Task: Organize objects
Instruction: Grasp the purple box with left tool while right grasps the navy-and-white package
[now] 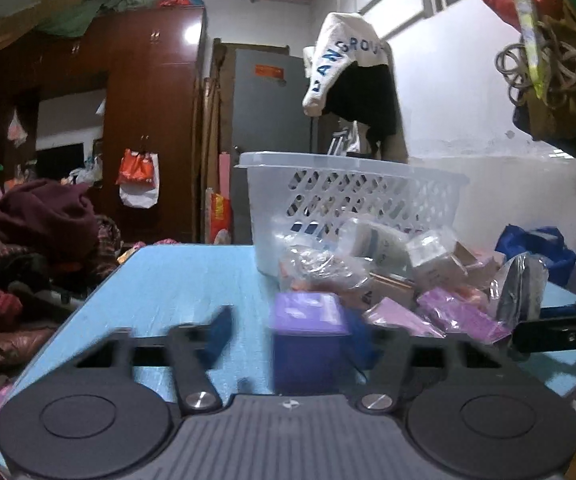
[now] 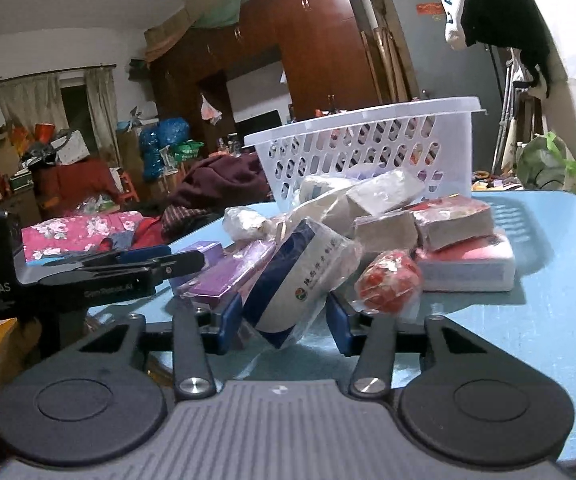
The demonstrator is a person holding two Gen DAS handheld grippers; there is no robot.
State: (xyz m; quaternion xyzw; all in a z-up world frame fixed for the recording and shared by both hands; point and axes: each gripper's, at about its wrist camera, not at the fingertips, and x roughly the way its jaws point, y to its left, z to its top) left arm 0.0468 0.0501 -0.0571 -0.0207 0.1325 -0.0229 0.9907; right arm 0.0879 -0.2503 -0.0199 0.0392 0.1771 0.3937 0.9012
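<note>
A pile of wrapped packets lies on the blue table (image 1: 175, 280) in front of a white slotted basket (image 1: 348, 196). My left gripper (image 1: 288, 332) is open, with a purple box (image 1: 308, 336) between its fingers, close to the right one; the frame is blurred. My right gripper (image 2: 283, 312) is open around a white and navy wrapped packet (image 2: 296, 280) that leans between its fingers. The basket (image 2: 372, 148) stands behind the pile in the right wrist view. The left gripper also shows there at the left (image 2: 191, 260), beside a purple box (image 2: 203, 252).
Pink and purple packets (image 1: 448, 312), a red wrapped ball (image 2: 388, 280) and red and white boxes (image 2: 464, 256) lie in the pile. Heaped clothes (image 1: 27, 240) sit left of the table. A wardrobe (image 1: 127, 100) and a door stand behind.
</note>
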